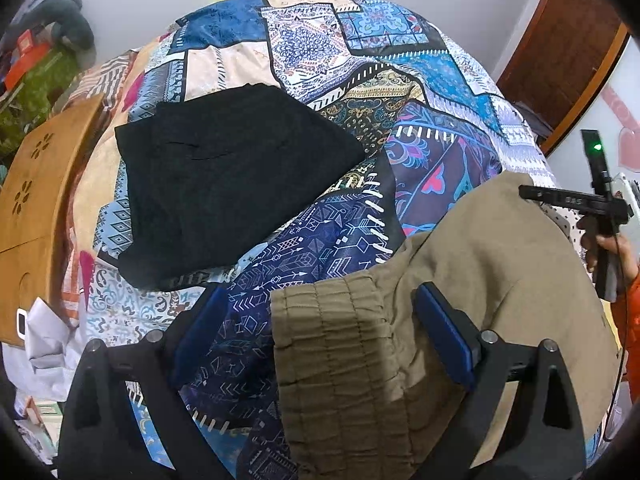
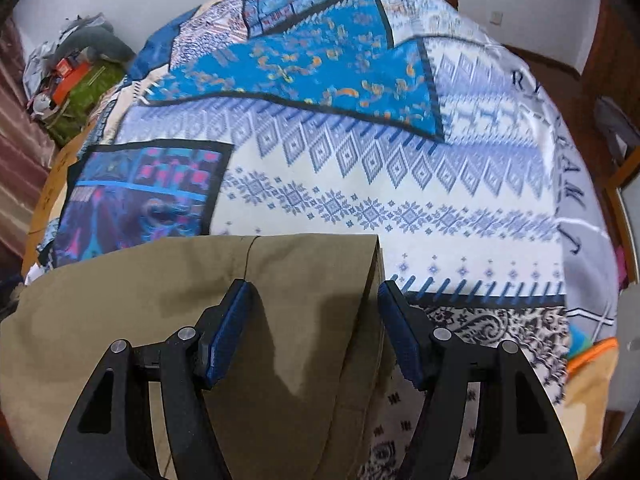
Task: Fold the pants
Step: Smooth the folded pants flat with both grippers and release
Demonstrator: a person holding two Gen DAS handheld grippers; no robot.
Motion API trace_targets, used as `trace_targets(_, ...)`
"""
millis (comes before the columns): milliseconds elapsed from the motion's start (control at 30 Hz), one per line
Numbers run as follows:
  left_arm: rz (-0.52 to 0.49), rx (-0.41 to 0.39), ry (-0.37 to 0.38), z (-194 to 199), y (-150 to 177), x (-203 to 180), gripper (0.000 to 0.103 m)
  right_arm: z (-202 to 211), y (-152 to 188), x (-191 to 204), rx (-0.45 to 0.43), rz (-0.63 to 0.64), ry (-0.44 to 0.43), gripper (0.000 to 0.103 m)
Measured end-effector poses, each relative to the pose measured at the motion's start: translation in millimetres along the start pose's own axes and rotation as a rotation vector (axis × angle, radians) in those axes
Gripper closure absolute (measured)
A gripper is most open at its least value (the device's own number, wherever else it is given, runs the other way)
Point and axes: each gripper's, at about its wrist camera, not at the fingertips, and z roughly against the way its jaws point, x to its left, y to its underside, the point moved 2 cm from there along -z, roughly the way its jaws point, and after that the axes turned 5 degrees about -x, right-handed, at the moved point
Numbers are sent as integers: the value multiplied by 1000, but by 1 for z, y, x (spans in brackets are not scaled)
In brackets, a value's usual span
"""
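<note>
Khaki pants lie flat on the patchwork bedspread. In the left wrist view their gathered elastic waistband sits under my left gripper. That gripper is open wide: one blue pad is over the bedspread, the other over the khaki cloth, and neither presses. In the right wrist view the other end of the pants shows a squared corner. My right gripper is open above it, straddling the cloth's right edge without pinching it.
A folded black garment lies further back on the bed. A wooden board stands at the left bedside. A person's hand holding the other tool is at the right edge, and a wooden door stands behind.
</note>
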Motion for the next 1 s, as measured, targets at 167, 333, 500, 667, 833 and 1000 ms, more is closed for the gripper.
trace_targets(167,-26,-43,-66,5,-1,-1,37,0,-1,-1,-20,-4,12,50)
trace_targets(333,33,-77,-113,6,7,3,37,-6,2,-6,-30,-24,34,50)
trace_targets(500,0,-81,-157,15,5,-5,37,-4,-4,-1,1,-9,79,50)
trace_targets(667,-51,-143,-145,49,-6,-12,34,24,-13,22,-33,76,107,49)
trace_targets(833,-109,-210,-133,75,-21,-29,21,65,-19,74,-109,161,-8,48)
trace_targets(1000,-99,-168,-49,66,-31,-43,14,77,-14,126,-88,220,-150,36)
